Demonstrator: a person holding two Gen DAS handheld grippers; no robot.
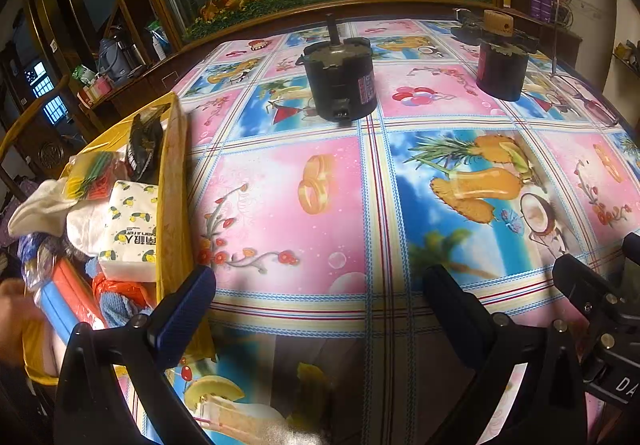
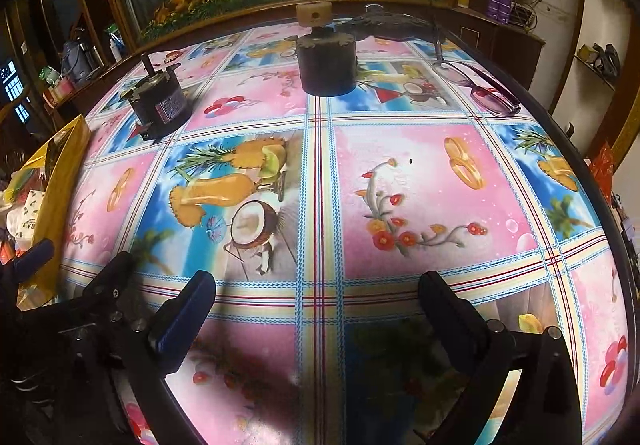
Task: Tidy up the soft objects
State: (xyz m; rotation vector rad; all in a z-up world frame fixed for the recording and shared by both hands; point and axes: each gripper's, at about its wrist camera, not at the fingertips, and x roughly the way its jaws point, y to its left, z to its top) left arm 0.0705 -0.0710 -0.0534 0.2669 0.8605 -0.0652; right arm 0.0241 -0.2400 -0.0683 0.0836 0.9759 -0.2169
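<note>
**Both tongs empty over the bench; soft goods sit in the yellow bag**

Left wrist view: the left tongs stand apart, empty, angled down at the bench. The yellow bag at near left holds a tissue pack and cloths. Any next reach should probably go leftward.

Right wrist view: the right tongs gape wide, holding nothing, tilted steeply down. The bag's edge shows far left.

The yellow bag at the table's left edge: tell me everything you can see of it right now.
The yellow bag stands open beside the table, its near wall leaning against the table edge. It looks like thin, glossy plastic or fabric, slightly creased. It is crammed full: a lemon-print tissue pack, white cloth, a dark packet, a bag of coloured clips and orange and blue items. Its bottom is out of view.
</note>
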